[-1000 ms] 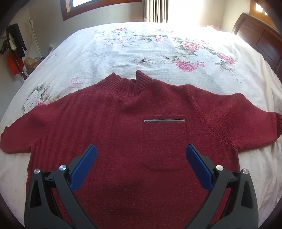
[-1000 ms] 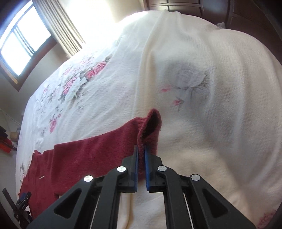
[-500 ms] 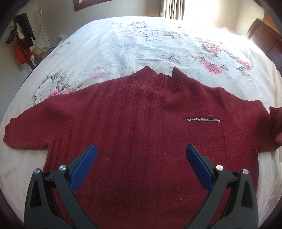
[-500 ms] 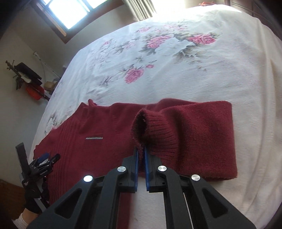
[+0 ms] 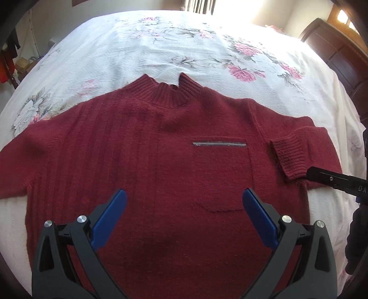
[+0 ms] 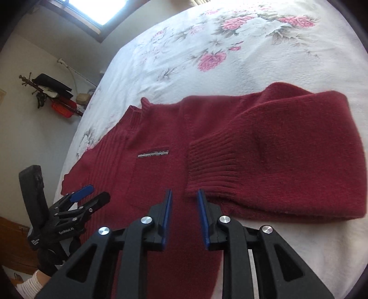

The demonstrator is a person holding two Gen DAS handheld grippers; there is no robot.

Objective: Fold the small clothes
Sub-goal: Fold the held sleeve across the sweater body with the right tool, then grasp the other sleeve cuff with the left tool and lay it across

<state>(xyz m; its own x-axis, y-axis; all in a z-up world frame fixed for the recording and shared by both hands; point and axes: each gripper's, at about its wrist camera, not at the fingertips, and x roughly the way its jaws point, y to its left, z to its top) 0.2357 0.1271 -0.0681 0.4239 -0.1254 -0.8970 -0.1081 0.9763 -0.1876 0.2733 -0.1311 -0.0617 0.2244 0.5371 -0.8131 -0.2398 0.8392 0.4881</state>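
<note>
A dark red knit sweater point(image 5: 161, 147) lies flat, front up, on the floral bedspread point(image 5: 174, 46), collar away from me, chest pocket point(image 5: 219, 174) at centre right. Its right sleeve point(image 6: 287, 151) is folded inward, the ribbed cuff point(image 6: 211, 165) resting beside the pocket zip point(image 6: 153, 153). My right gripper point(image 6: 183, 195) hovers open just short of that cuff, nothing between its blue pads. My left gripper point(image 5: 184, 202) stands wide open above the sweater's lower front, holding nothing. The left sleeve point(image 5: 16, 156) is spread out flat.
A dark wooden headboard point(image 5: 338, 53) bounds the bed at the right. Left of the bed, a rack with dark clothes and a red basket point(image 6: 62, 105) stands by the wall. A window point(image 6: 92, 11) is behind. A gloved hand point(image 6: 49, 264) holds the left gripper point(image 6: 80, 197).
The right gripper carried the cuff in over the sweater's chest, then opened and let it go. The left gripper's view shifted slightly right; it stayed wide open.
</note>
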